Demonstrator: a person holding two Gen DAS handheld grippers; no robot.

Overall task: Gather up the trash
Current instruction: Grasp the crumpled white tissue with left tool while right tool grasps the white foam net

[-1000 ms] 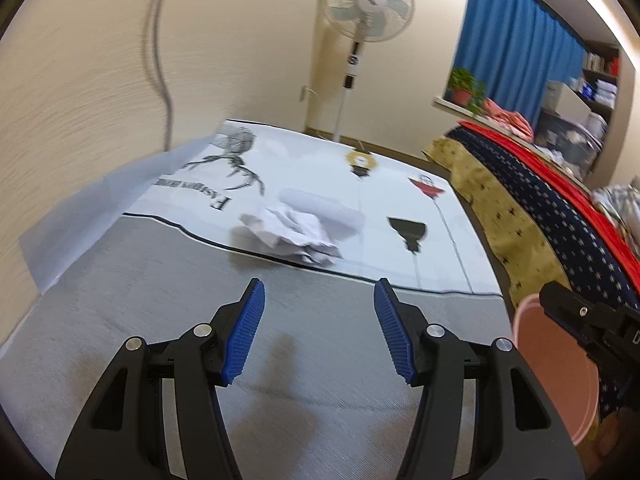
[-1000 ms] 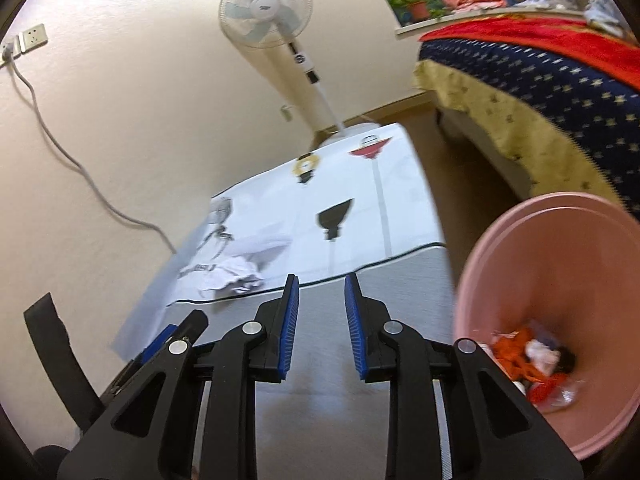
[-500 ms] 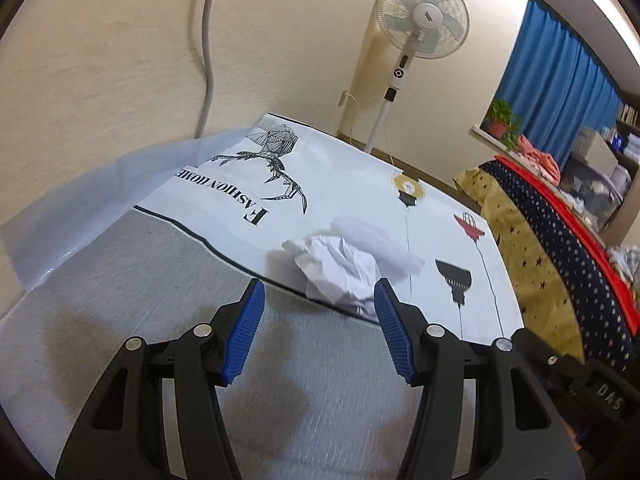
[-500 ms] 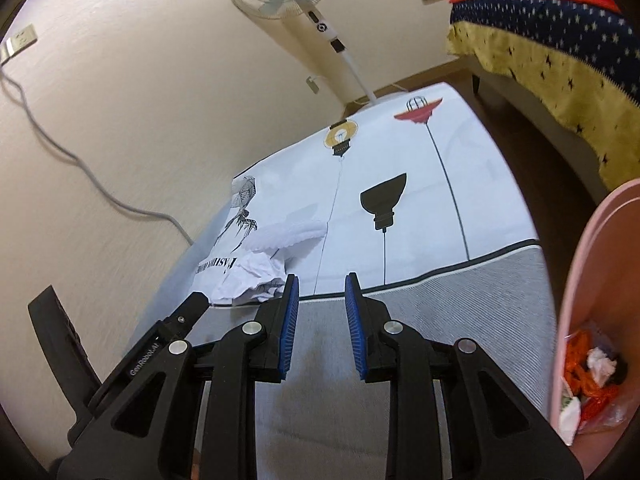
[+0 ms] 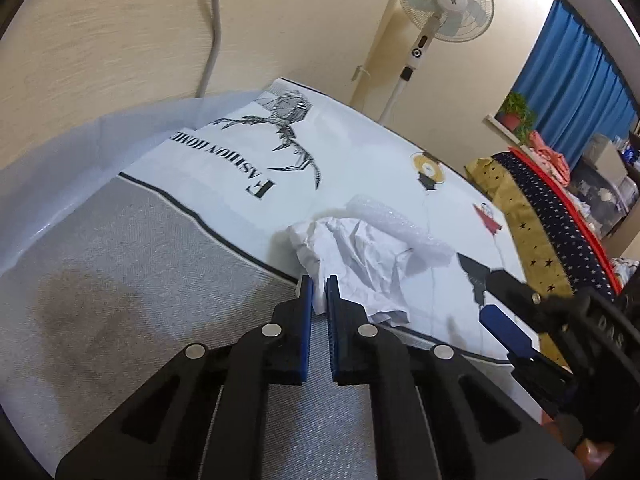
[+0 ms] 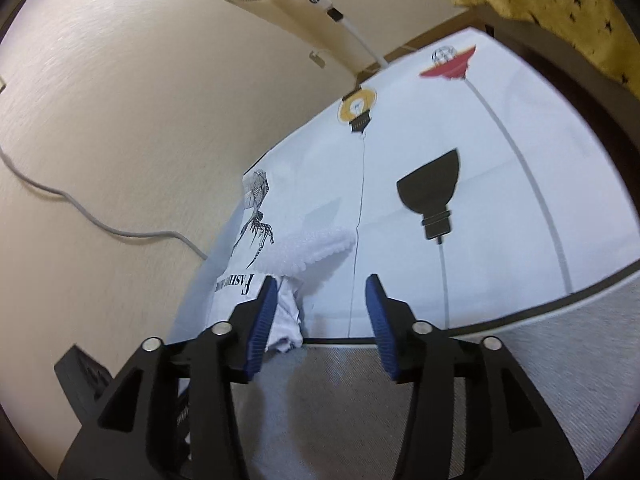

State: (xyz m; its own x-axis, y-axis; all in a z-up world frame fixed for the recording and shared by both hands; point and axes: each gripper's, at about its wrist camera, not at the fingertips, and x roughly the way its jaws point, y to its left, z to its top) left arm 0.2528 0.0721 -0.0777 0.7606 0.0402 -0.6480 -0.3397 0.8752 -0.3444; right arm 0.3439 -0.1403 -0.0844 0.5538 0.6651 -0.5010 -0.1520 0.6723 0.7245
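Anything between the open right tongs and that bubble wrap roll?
Only bare white printed mat ahead of the right tongs; the clear bubble wrap roll lies up-left, with crumpled white paper at the left finger, in the right wrist view.

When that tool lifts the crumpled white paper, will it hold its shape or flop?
The crumpled paper probably keeps its wad shape, since its creases look sharp. It likely weighs little. The left tool pinches only one edge, so the wad may dangle or partly unfold.
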